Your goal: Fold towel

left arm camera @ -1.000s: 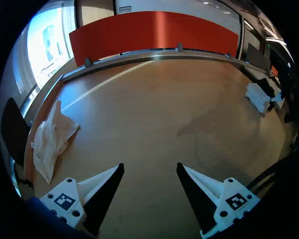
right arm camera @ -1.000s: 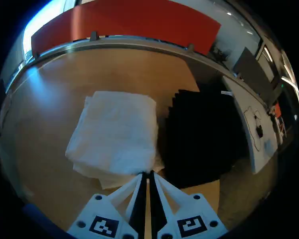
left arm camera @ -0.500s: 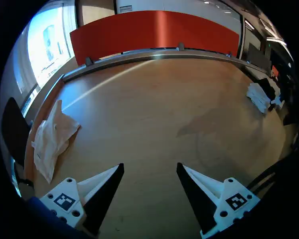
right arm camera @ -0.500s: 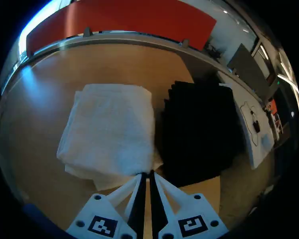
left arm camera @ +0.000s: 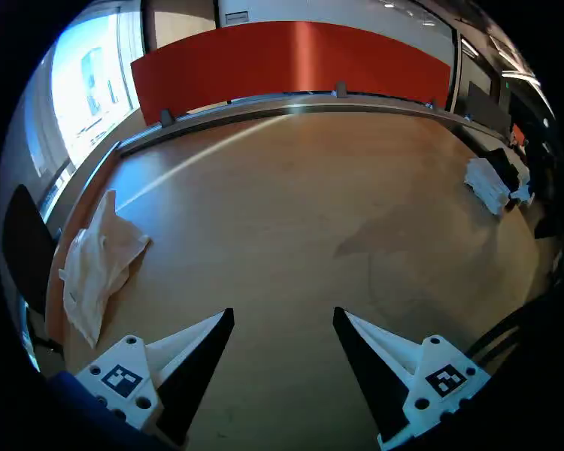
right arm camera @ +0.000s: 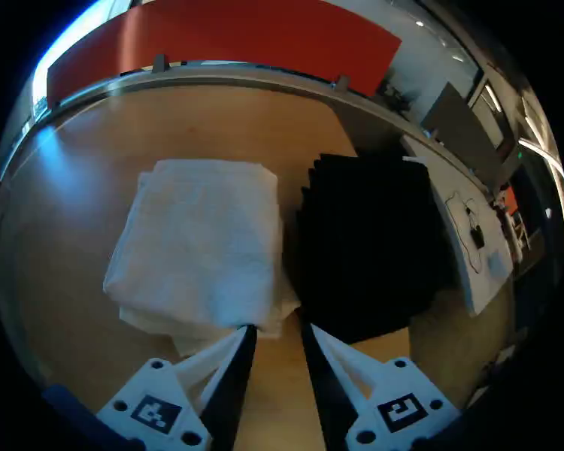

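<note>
The right gripper [right arm camera: 277,328] is low over the wood table [right arm camera: 79,203], and its two fingers are a little way apart. Bare wood shows in the gap between them, and they hold nothing. The folded towel [right arm camera: 199,240] lies flat on the table right in front of the fingers. It is white and thick, with a few layers showing at its near edge. Its near right corner sits just past the gap, and its bottom layer pokes out behind the left finger. Just beside the towel, on its right, sits a black stack [right arm camera: 372,248] with a stepped edge, close to the right edge of the table. In the left gripper view, the left gripper [left arm camera: 282,312] has its fingers wide apart, with nothing between them but the table top. From here the folded towel looks small, far off by the right edge of the table. A crumpled cloth [left arm camera: 98,263] lies in a loose heap near the left edge, well apart from the towel. A metal rail [left arm camera: 282,107] runs along the back edge of the table, and a red wall [left arm camera: 297,60] stands up behind it. A bright window [left arm camera: 86,83] is past the back left corner. A dark chair [left arm camera: 26,248] stands off the left edge, near the cloth.
</note>
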### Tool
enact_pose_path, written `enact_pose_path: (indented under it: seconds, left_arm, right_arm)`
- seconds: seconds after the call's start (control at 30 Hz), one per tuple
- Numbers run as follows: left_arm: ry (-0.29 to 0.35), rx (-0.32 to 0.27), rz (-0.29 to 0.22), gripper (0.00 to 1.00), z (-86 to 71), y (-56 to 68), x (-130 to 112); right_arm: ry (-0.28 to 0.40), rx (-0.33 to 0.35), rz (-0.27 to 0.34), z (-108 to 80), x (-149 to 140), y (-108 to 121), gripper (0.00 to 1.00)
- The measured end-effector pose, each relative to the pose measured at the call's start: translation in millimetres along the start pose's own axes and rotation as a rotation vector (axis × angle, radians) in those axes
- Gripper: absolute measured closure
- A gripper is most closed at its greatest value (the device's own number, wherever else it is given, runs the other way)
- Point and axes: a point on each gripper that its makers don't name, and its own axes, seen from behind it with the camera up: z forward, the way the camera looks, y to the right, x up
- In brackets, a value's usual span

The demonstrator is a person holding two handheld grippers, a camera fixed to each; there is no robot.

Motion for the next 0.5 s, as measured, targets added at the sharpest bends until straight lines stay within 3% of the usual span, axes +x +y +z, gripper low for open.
enact_pose_path:
  seconds: [0.07,0.13,0.27,0.33,0.5]
  left_arm:
    - [0.002,0.001,-0.001,0.02,-0.1,-0.6,0.4]
    - [0.002,0.001,-0.001,0.02,0.0,-1.0,0.5]
    - [0.005,0.001,-0.002,0.02,-0.4,-1.9,1.2]
    - [0.007,0.002,-0.001,0.02,-0.7,-2.3,1.5]
    - [0.013,0.002,-0.002,0.02,-1.5,-3.4,3.7]
  right_arm:
    - [0.005,-0.012,0.002,-1.9,-1.9,1.6,0.35]
    - [0.012,-0.017,0.002,-3.7,-2.7,1.8,0.32]
    - [0.033,-0.031,0.005,-8.1,-1.8,2.9,0.07]
    - [0.047,-0.037,0.005,-10.9,0.6,2.5,0.02]
    - [0.077,-0.038,0.001,-17.6,7.4,-2.9,0.02]
